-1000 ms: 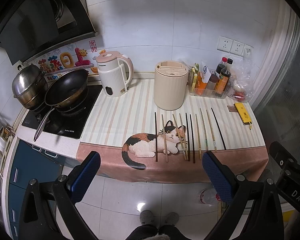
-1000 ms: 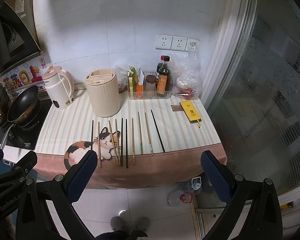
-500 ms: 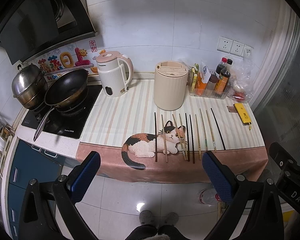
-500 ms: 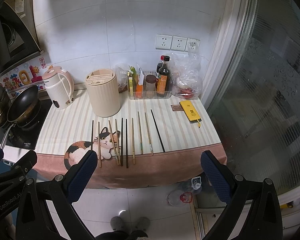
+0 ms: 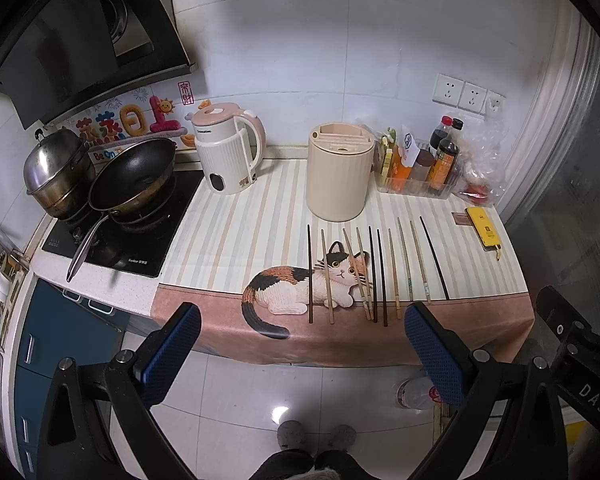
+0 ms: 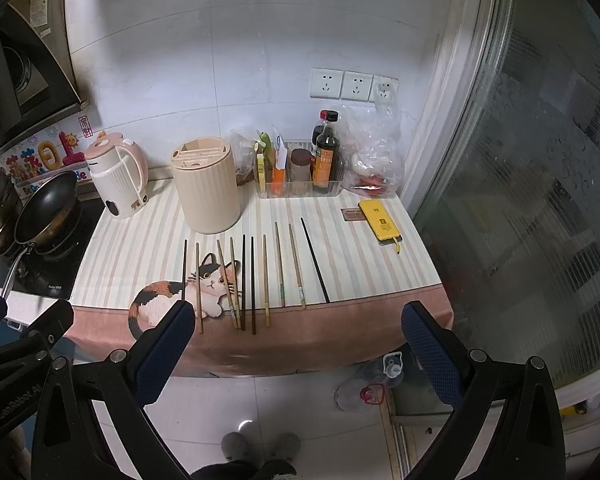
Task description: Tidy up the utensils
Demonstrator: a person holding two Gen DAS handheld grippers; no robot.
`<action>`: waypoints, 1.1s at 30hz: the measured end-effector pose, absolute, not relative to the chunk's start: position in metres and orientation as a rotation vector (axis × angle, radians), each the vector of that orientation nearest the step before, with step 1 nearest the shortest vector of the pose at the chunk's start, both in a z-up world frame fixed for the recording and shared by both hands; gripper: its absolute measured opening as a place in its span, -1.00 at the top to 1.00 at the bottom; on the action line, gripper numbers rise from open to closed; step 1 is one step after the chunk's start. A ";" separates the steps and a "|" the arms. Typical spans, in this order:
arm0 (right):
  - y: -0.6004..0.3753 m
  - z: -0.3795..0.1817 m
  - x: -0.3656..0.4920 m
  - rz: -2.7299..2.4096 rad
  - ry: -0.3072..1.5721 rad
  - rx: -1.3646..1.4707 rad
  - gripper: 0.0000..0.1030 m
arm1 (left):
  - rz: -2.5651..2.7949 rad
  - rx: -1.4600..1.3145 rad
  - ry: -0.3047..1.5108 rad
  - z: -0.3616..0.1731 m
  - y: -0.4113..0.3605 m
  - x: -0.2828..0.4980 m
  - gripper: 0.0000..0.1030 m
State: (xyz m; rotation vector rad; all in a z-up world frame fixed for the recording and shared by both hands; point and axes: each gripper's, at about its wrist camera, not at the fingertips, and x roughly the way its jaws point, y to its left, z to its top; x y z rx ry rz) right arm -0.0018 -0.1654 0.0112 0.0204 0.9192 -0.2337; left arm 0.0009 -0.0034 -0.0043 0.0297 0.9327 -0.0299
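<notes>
Both grippers, left (image 5: 302, 350) and right (image 6: 296, 346), hang wide open before the counter's front edge, nothing picked yet — next, reach for a chopstick (image 6: 315, 266) to drop into the holder (image 6: 206, 186).

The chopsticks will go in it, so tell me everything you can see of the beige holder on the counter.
The holder is a beige cylinder with fine vertical ribs, plastic by the look. Its flat top has several slots, all empty as far as shows. It stands upright on the striped cloth, behind the row of chopsticks and apart from them, between the kettle and the clear condiment tray.
</notes>
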 end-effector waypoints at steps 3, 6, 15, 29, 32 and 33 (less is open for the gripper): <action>-0.166 0.010 -0.002 -0.232 0.919 0.020 -1.00 | -0.030 0.028 0.933 -0.004 -0.005 0.001 -1.00; -0.166 0.010 -0.002 -0.233 0.919 0.021 -1.00 | -0.032 0.027 0.933 -0.004 -0.005 0.001 -1.00; -0.175 0.012 -0.002 -0.238 0.902 0.031 -1.00 | -0.002 0.023 0.899 -0.007 -0.020 0.005 -1.00; -0.229 -0.101 0.069 -0.179 1.031 0.154 -0.76 | 0.183 0.088 0.956 -0.098 -0.014 0.095 -1.00; -0.224 -0.134 0.092 -0.150 1.093 0.155 -0.39 | 0.177 0.080 1.035 -0.133 -0.005 0.127 -1.00; -0.222 -0.144 0.099 -0.141 1.110 0.156 -0.31 | 0.170 0.074 1.062 -0.143 -0.002 0.136 -1.00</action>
